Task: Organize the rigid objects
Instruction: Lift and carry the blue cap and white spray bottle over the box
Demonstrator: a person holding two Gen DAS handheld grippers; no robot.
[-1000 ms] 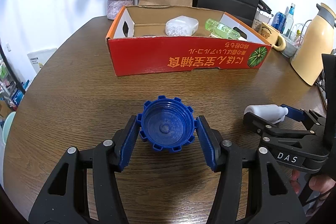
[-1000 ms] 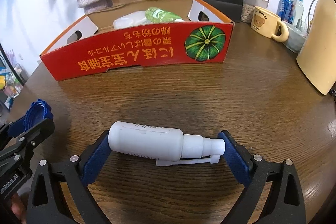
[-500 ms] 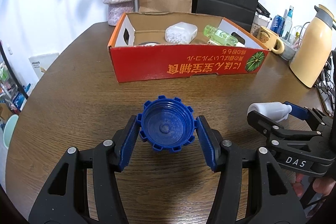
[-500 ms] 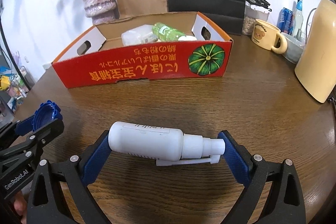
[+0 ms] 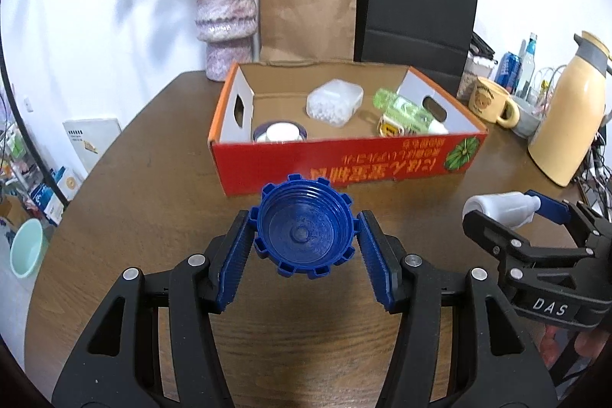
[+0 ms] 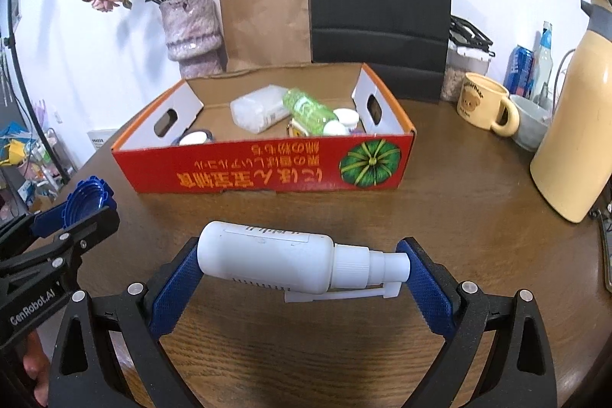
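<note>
Left gripper: fingers clamped on the blue cap, one on each side, above the bench.
Blue cap: its open side faces the camera, so the ridged rim gives the fingers something to bite.
Right gripper: fingers clamped on the white spray bottle, one on its bottom end and one on its nozzle.
White spray bottle: lying flat, long way running left to right, nozzle pointing right. I think this end-to-end hold stops it from rolling.
Both things: up off the bench, on the near side of the box, not in it yet.
Red cardboard box: open on top, farther back. It looks like the home for these things.
Inside the box: a clear tub of white bits, a green bottle and a round jar.
</note>
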